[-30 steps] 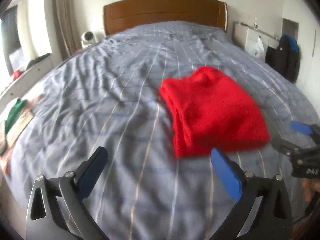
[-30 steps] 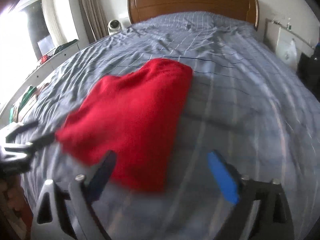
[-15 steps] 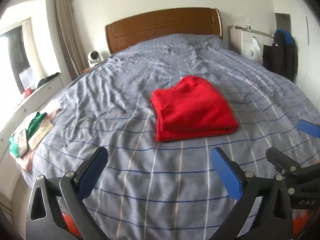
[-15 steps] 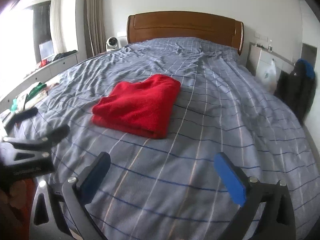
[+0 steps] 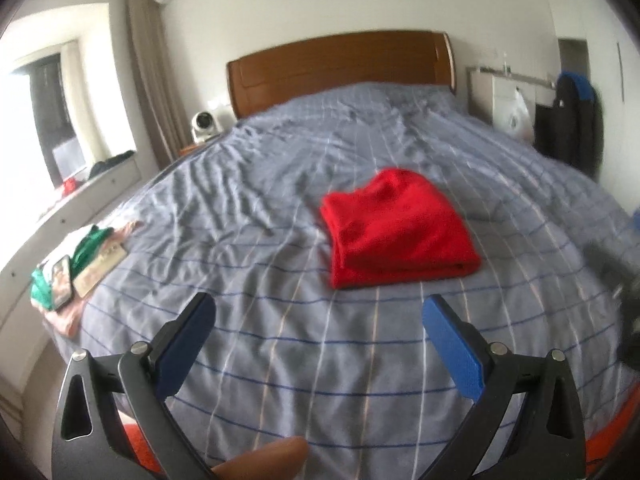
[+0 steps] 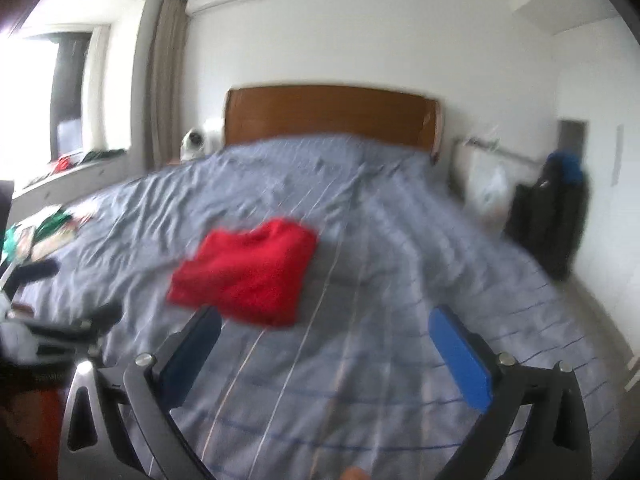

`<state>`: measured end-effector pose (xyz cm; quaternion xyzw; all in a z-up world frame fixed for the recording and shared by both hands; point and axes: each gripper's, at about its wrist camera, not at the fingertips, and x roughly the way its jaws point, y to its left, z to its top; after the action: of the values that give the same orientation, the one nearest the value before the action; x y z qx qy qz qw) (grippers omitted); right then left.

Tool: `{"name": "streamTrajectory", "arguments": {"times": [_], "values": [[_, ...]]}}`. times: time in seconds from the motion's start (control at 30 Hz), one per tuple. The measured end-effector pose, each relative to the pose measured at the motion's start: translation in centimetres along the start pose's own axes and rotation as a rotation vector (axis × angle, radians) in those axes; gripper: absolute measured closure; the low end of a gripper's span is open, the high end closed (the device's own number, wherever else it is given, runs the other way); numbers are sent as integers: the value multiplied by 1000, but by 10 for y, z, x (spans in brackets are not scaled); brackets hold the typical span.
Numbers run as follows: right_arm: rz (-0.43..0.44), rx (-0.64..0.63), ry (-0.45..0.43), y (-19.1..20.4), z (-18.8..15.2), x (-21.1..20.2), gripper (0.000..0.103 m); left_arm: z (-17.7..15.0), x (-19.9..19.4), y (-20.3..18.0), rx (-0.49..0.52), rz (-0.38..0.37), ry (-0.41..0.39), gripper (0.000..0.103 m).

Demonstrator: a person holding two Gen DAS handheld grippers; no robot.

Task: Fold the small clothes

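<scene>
Garment: the red knitted garment (image 5: 400, 228) lies folded mid-bed on the grey striped bedspread (image 5: 280, 340).
Claws: your left gripper (image 5: 320, 344) and right gripper (image 6: 324, 348) gape wide, empty.
Advice: leave the fold undisturbed.

You have one folded red garment (image 5: 396, 228) at twelve o'clock, one bed (image 5: 280, 360), and two empty, wide-open grippers: left gripper (image 5: 320, 340), right gripper (image 6: 324, 348).
</scene>
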<state>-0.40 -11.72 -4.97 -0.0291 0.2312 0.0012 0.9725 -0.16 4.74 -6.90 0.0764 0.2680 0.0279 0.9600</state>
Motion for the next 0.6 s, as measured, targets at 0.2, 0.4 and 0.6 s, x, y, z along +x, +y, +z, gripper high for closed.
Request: {"name": "streamTrajectory", "arguments": {"times": [0.2, 0.4, 0.6], "values": [[123, 39, 184, 2, -4, 21, 1, 6, -21, -6, 74, 21, -77, 0], [76, 27, 237, 7, 19, 14, 1, 20, -34, -7, 68, -27, -16, 0], [70, 29, 289, 10, 30, 6, 1, 27, -31, 8, -25, -77, 89, 0]]}}
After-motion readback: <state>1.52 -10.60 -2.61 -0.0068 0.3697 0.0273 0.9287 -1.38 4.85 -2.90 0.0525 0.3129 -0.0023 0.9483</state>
